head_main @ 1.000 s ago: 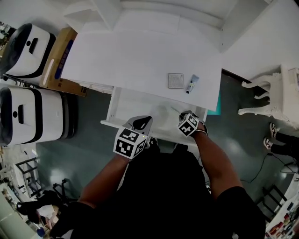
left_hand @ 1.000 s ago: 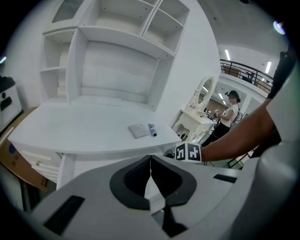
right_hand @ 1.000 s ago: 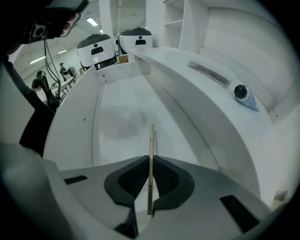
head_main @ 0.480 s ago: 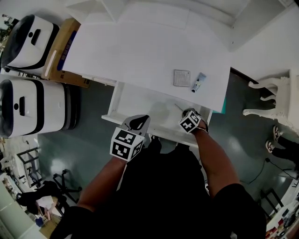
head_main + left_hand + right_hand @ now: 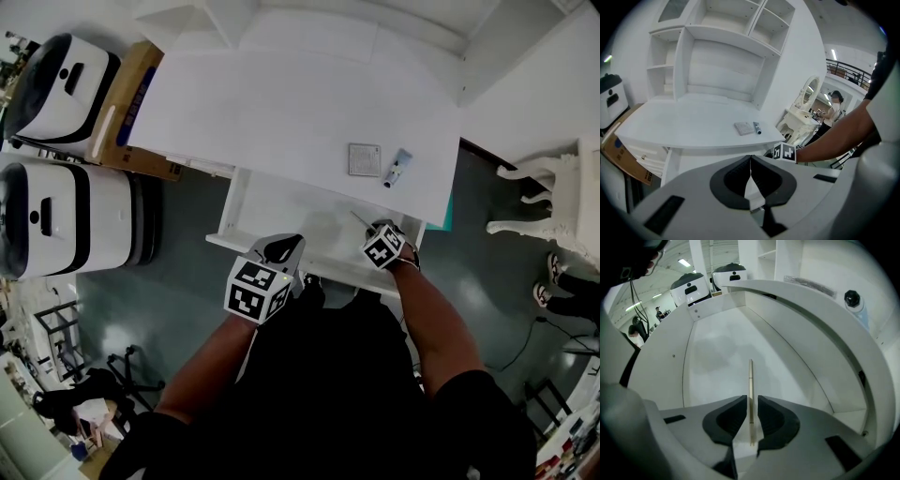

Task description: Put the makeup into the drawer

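Observation:
The white drawer (image 5: 281, 211) stands pulled out under the desk top (image 5: 281, 103). My right gripper (image 5: 373, 228) points down into it at its right end. A thin gold makeup pencil (image 5: 750, 380) stands between its jaws, which are opening, and narrow gaps show on both sides of the pencil. Below it lies the bare drawer floor (image 5: 717, 357). On the desk top a square grey compact (image 5: 365, 159) lies beside a small tube (image 5: 395, 169). My left gripper (image 5: 292, 239) hovers at the drawer's front edge, shut with nothing in it.
Two white machines (image 5: 47, 216) and a cardboard box (image 5: 122, 103) stand left of the desk. A white carved stool (image 5: 553, 197) and a person's feet (image 5: 562, 281) are at the right. Shelves rise behind the desk top (image 5: 717, 70).
Both grippers stay in place over the drawer. Only the head view has shifted a little.

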The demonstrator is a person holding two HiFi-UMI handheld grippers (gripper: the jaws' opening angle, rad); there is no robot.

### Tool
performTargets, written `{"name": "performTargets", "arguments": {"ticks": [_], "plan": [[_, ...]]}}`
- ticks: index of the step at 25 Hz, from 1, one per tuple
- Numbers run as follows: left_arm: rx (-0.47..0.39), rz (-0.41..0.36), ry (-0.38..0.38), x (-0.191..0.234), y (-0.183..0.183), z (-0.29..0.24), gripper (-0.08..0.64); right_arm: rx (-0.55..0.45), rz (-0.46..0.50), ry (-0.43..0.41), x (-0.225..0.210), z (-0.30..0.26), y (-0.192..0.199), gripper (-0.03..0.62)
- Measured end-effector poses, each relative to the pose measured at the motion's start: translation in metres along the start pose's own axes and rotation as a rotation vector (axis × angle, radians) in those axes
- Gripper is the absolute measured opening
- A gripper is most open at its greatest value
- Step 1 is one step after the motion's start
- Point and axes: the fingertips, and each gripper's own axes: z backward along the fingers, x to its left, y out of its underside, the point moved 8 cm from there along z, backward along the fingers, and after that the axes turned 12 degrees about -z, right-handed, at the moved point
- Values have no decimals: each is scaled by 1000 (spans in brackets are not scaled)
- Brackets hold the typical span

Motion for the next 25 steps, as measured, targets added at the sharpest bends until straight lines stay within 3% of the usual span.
{"name": "performTargets", "arguments": {"ticks": [4, 7, 14, 20, 25], "plan": [[-5, -11, 13, 2, -2, -5, 11, -47, -45, 20, -2, 17, -3, 67], [-18, -16, 30, -1, -4, -10, 11, -117, -131, 12, -3, 40, -8, 67], [-70, -43, 60, -5, -17, -10, 11, -408, -388, -59, 0, 135, -32, 67], [-131, -66, 70, -9, -34, -3, 11, -607, -485, -123, 15, 210, -38, 51], [-179, -87, 79, -15, -48, 4, 11, -734, -507, -118, 25, 256, -35, 31]]}}
